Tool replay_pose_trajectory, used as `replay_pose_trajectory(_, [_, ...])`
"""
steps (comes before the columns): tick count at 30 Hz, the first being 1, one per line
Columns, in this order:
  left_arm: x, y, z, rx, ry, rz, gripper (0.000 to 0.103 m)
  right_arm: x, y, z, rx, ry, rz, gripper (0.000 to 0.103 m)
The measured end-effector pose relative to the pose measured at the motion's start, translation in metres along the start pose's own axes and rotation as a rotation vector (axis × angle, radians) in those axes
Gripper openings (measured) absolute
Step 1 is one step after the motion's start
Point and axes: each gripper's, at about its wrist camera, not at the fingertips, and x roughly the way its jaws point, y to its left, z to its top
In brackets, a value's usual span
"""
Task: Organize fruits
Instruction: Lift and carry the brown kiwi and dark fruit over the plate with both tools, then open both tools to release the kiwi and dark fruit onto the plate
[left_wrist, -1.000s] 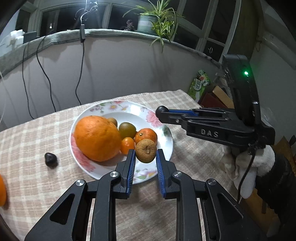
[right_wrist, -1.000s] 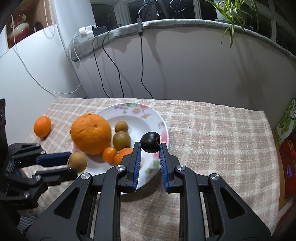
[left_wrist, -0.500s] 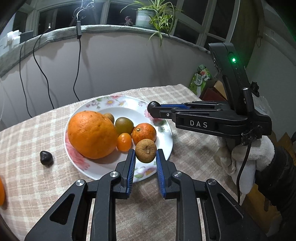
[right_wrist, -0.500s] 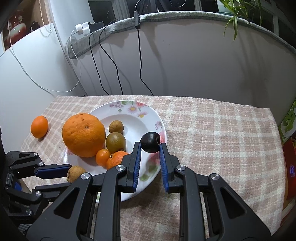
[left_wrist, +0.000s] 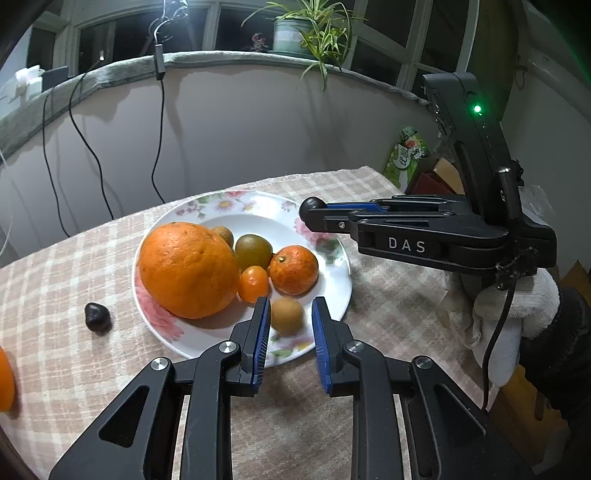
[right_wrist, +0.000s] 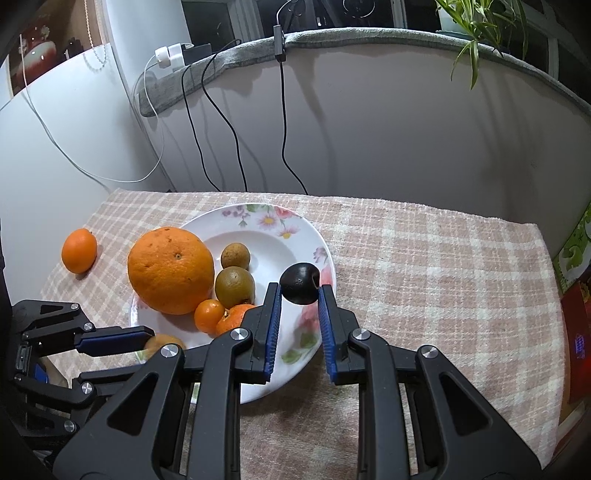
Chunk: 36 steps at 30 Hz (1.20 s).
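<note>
Your left claw (left_wrist: 290, 303) is spread just a little. A brown fruit (left_wrist: 286, 316) sits between its pads, low over the near edge of the plate (left_wrist: 332, 236). The fruit looks blurry, and there is a thin gap between it and the right pad, so the pads are not pressing it.

Your right claw (right_wrist: 298, 292) is pinching a dark fruit (right_wrist: 299, 282) at its tips, above the right edge of the plate.

On the plate, a big orange (left_wrist: 188, 269) lies at the left edge. A kiwi (left_wrist: 254, 251), a tangerine (left_wrist: 294, 269) and a tiny orange (left_wrist: 253, 283) crowd beside it in the middle.

Off the plate, a black lump (left_wrist: 97, 317) lies on the cloth (right_wrist: 424, 266) just to its left. A small orange (right_wrist: 78, 250) rests near the cloth's left edge.
</note>
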Motion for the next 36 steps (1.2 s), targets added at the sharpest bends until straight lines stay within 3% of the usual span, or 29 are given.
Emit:
replay_pose_trajectory(3, [-0.003, 0.000, 0.000, -0.001, -0.005, 0.005, 0.031, -0.001, 0.001, 0.000, -0.003, -0.004, 0.001, 0.021])
replay_pose_trajectory(6, [-0.004, 0.001, -0.001, -0.001, -0.006, 0.006, 0.031, -0.003, 0.002, 0.001, -0.010, -0.008, 0.001, 0.026])
replay_pose_trajectory(8, [-0.005, 0.001, -0.001, 0.001, -0.005, 0.007, 0.031, -0.005, 0.003, 0.001, -0.014, -0.019, -0.003, 0.050])
replay_pose_trajectory(10, [-0.006, 0.001, -0.002, 0.000, -0.007, 0.007, 0.036, -0.008, 0.004, 0.001, -0.018, -0.035, -0.011, 0.059])
replay_pose_trajectory(14, [-0.010, 0.002, -0.003, -0.008, -0.013, 0.011, 0.045, -0.014, 0.006, 0.003, -0.013, -0.052, -0.011, 0.065])
replay_pose_trajectory(17, [-0.012, 0.004, -0.003, -0.017, -0.019, 0.022, 0.062, -0.018, 0.007, 0.004, -0.016, -0.060, -0.020, 0.067])
replay_pose_trajectory(27, [-0.023, 0.011, -0.007, -0.034, -0.027, 0.048, 0.077, -0.028, 0.017, 0.003, -0.035, -0.095, -0.030, 0.067])
replay_pose_trajectory(32, [-0.028, 0.014, -0.009, -0.044, -0.028, 0.068, 0.078, -0.031, 0.020, 0.003, -0.009, -0.092, -0.016, 0.067])
replay_pose_trajectory(36, [-0.033, 0.016, -0.010, -0.047, -0.039, 0.080, 0.079, -0.033, 0.019, 0.003, 0.017, -0.102, -0.003, 0.079])
